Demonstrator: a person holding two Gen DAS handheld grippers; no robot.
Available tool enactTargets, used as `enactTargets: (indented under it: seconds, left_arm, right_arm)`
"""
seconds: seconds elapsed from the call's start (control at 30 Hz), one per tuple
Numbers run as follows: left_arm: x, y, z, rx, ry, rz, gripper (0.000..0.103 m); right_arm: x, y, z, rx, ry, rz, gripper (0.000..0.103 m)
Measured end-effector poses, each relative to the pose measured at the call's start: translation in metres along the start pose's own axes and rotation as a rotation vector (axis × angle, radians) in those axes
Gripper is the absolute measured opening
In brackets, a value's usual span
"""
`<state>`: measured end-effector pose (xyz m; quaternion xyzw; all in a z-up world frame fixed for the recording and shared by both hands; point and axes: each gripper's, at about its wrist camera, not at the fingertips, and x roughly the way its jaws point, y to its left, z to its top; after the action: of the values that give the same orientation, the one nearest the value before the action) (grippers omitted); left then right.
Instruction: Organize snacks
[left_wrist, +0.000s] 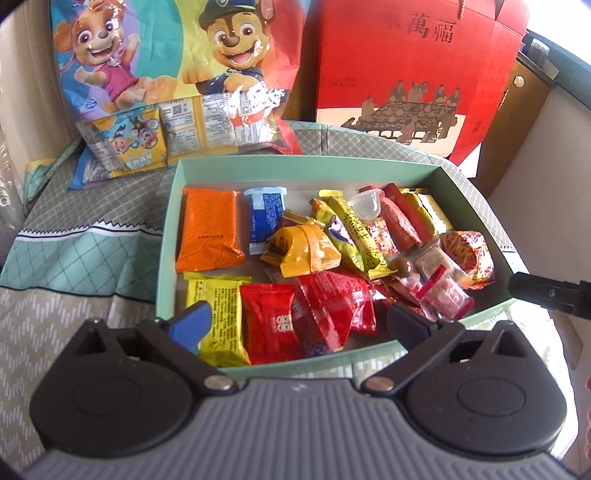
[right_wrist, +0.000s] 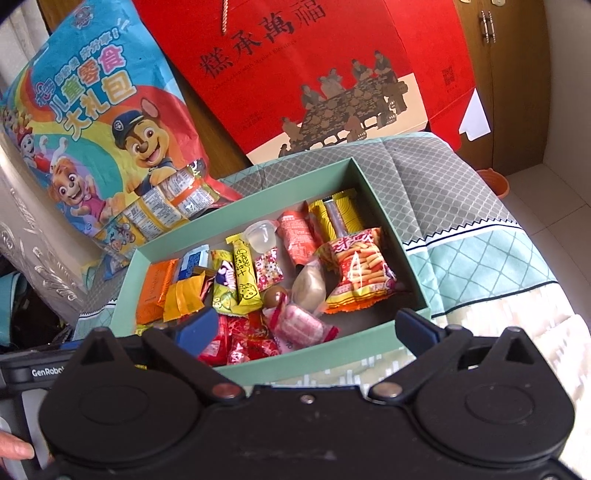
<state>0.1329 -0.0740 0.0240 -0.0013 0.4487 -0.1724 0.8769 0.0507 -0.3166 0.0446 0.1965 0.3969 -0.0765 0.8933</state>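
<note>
Both claws, the left gripper (left_wrist: 299, 317) and right gripper (right_wrist: 308, 326), gape wide and empty above the near edge of the shallow mint-green cardboard box (left_wrist: 168, 236), which holds glossy crinkled snack packets (left_wrist: 332, 258). Behind it stands a red paper gift bag (right_wrist: 314, 74) printed "糕承萬福".

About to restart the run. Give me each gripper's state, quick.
Left gripper: open, holding nothing, over the near edge of the green box.
Right gripper: open, holding nothing, over the same box's near edge.
</note>
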Motion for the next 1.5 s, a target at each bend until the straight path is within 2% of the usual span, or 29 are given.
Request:
enactTargets:
  seconds: [0.27,0.63,1.03,1.5]
  left_arm:
    - [-0.025,0.01,-0.019,0.022,0.008,0.065,0.103]
    - [-0.047,0.027,-0.036,-0.002,0.003,0.156,0.103]
    - [-0.042,0.04,-0.054,-0.029,0.047,0.177,0.103]
    - [-0.024,0.037,-0.071,-0.037,0.11,0.157,0.103]
  right_arm:
    - [-0.016,0.015,-0.015,-0.05,0.025,-0.012,0.103]
    - [-0.03,0.031,-0.033,-0.135,0.06,-0.032,0.103]
    - [-0.028,0.025,-0.047,-0.169,0.113,-0.061,0.103]
    - [-0.014,0.026,-0.056,-0.213,0.181,-0.101,0.103]
